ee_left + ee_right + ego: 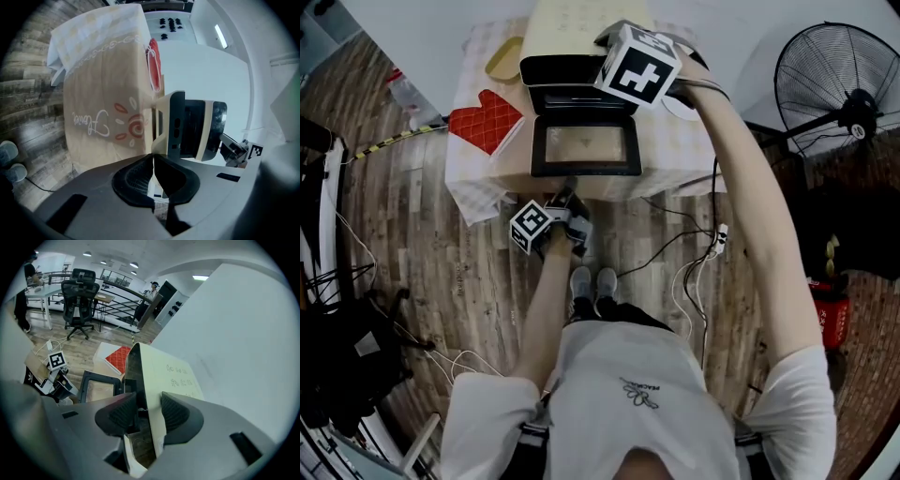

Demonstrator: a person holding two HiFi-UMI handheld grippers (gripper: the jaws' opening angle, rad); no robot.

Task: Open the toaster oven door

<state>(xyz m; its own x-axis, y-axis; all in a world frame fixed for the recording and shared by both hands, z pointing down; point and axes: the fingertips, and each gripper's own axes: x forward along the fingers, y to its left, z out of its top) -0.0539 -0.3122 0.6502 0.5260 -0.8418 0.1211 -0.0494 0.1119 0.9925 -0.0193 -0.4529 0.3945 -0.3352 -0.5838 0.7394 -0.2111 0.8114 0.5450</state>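
Black-framed glass door [586, 145] of the cream-and-black toaster oven [581, 28] lies flat toward 6 o'clock, so I read it as open. My left gripper [153, 176] is clenched on nothing just past the door's 6 o'clock edge, and a careless lift could knock the door. My right gripper [148, 412] looks clamped on the oven's cream casing at its 2 o'clock corner. Any tug there could skid the oven on the checked tablecloth [487, 192].

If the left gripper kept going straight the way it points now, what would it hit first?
Probably the front edge of the open oven door, which lies just beyond the tips of the shut left gripper, with the oven behind it. Depth is hard to judge, so it might pass just under the edge.
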